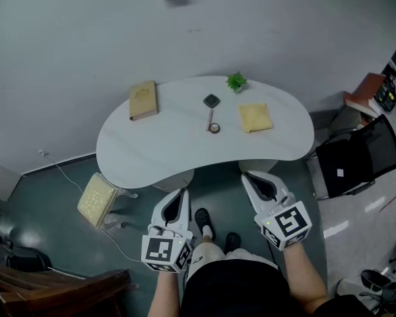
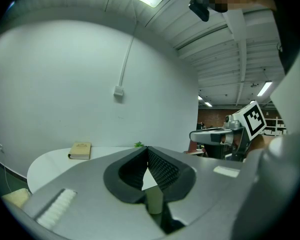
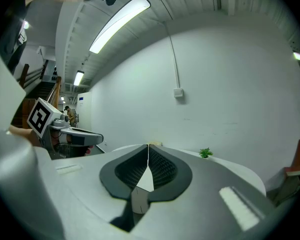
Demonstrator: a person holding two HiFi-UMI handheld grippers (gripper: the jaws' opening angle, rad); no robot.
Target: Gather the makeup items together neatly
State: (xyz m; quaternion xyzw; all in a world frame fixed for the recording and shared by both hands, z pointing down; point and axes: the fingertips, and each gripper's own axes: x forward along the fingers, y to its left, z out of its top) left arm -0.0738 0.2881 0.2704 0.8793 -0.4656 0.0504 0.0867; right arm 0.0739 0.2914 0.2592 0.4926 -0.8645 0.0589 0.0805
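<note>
On table [image 1: 152, 157], scattered makeup items [image 1: 212, 101]

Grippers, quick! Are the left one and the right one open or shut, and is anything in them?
Left gripper: jaws shut, holding nothing.
Right gripper: jaws shut, holding nothing.

Table [image 1: 152, 152] white. Book [image 1: 143, 100] tan. Plant [image 1: 236, 81] green. Cloth [image 1: 255, 117] pale yellow. Square case [image 1: 212, 100] dark grey. Left gripper [image 1: 179, 193], right gripper [image 1: 249, 177] light grey; pads [image 2: 162, 169] black, ridged; marker cubes [image 1: 164, 251] black-and-white squares. Floor [image 1: 46, 203] dull teal.
</note>
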